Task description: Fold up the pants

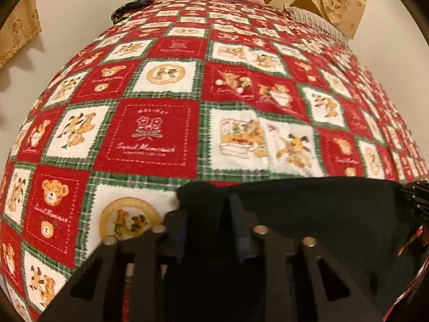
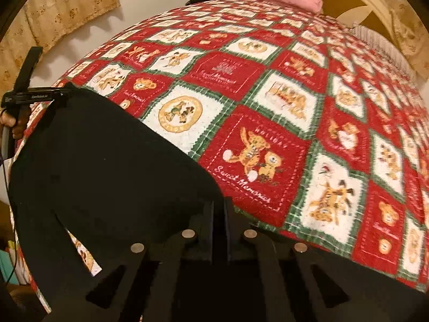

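We've got both grippers pinched on the black pants, spread at the near edge of a bed w/ a red-and-white bear-print blanket. Left gripper is closed on one corner of the cloth, right gripper clamped on the other end of the same edge. Fabric looks soft, light, floppy: best taken at corners, kept taut btwn the two.

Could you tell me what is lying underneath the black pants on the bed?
The black fabric pants lie on a red, white and green checked blanket with teddy bear prints. Its squares show all around them; the part beneath the pants is covered.
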The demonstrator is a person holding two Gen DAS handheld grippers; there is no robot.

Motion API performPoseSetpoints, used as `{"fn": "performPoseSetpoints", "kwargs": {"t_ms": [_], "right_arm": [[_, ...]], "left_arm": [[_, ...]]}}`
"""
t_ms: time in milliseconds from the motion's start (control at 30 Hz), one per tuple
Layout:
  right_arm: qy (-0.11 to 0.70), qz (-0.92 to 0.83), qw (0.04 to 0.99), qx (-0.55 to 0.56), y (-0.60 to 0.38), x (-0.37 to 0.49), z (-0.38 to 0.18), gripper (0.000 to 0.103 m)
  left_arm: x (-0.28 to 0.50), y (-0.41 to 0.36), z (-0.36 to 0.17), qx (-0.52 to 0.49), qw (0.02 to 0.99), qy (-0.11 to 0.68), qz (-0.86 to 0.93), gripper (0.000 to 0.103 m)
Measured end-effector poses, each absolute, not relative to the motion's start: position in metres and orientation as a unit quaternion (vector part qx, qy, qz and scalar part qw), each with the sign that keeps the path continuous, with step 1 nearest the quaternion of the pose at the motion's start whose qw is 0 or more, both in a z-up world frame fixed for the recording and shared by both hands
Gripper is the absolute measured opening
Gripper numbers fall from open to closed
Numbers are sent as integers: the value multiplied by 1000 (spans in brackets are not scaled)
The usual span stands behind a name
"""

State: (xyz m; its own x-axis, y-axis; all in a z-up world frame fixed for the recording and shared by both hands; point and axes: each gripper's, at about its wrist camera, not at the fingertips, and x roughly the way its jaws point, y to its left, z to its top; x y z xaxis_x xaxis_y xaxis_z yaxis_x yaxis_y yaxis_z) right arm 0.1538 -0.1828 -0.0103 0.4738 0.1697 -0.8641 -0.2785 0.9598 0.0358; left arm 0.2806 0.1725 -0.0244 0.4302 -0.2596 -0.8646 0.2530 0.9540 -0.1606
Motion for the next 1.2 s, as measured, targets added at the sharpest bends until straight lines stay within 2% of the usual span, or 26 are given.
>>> {"fn": "performPoseSetpoints", "kwargs": {"t_ms": [233, 367, 500, 700, 833, 967, 1033, 1100, 1200], "right_arm": [[367, 144, 919, -23, -180, 88, 77, 6], [316, 180, 931, -15, -168, 34, 105, 6], [302, 215, 929, -19, -150, -23, 101, 6], [328, 219, 918, -38, -133, -83, 48, 6], [360, 209, 909, -22, -134, -95, 8, 6], [385, 201, 901, -14, -129, -106, -21, 6], [391, 189, 901, -17, -128, -106, -30, 7], [390, 192, 901, -17, -130, -107, -32, 8], [401, 195, 895, -6, -135, -108, -26, 12]], "left_arm": [[251, 183, 29, -51, 883, 436, -166, 18], [207, 204, 63, -80, 907, 370, -182, 18], [155, 221, 69, -87, 918, 340, -186, 18], [96, 237, 39, -78, 926, 330, -169, 19], [67, 251, 8, -81, 931, 332, -131, 36], [53, 268, -20, -102, 920, 368, -86, 42], [45, 276, -29, -97, 919, 378, -49, 59], [41, 282, -32, -83, 919, 385, -9, 66], [32, 292, -29, -73, 918, 388, 22, 66]]}}
